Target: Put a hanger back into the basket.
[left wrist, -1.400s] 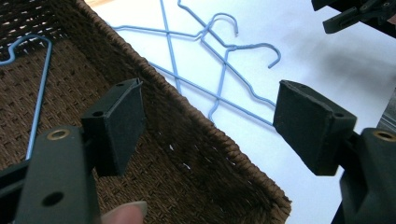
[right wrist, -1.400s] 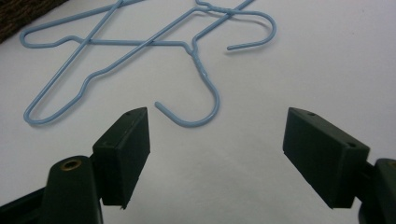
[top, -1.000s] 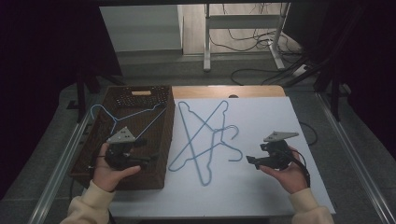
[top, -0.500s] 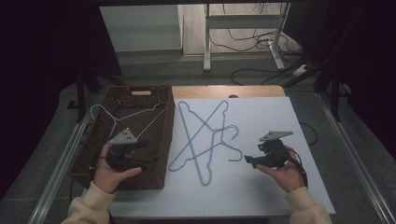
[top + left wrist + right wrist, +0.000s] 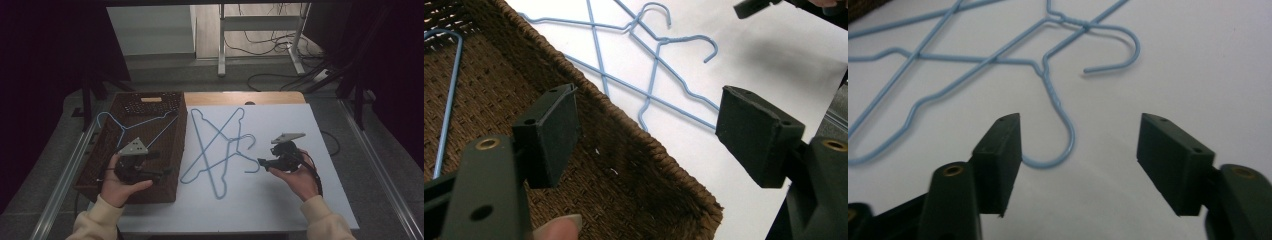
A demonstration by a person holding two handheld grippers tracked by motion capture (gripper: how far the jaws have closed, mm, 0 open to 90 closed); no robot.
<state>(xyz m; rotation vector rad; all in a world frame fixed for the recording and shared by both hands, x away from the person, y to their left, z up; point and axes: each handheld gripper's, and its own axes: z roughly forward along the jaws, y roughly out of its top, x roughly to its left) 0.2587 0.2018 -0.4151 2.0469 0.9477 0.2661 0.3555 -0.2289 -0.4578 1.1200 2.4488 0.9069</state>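
Our right tool (image 5: 262, 162) has just been closing its jaws, yet grips nothing, a blue hanger hook (image 5: 1060, 145) just ahead on the white counter (image 5: 280, 200). Our left tool (image 5: 167, 172) gapes empty above the wicker basket (image 5: 165, 197).

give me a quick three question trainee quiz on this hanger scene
1. True or false: the brown woven wicker basket already holds one light blue wire hanger.
2. How many light blue wire hangers lie crossed on the white table? A) one B) two C) four
3. Which hand-held gripper is nearest the hanger hook on the table, and is it gripping it?

Key:
1. True.
2. B.
3. The right hand-held gripper; its jaws have just been closing but are open, the hook just ahead of them and not pinched. The left hand-held gripper is open over the basket.
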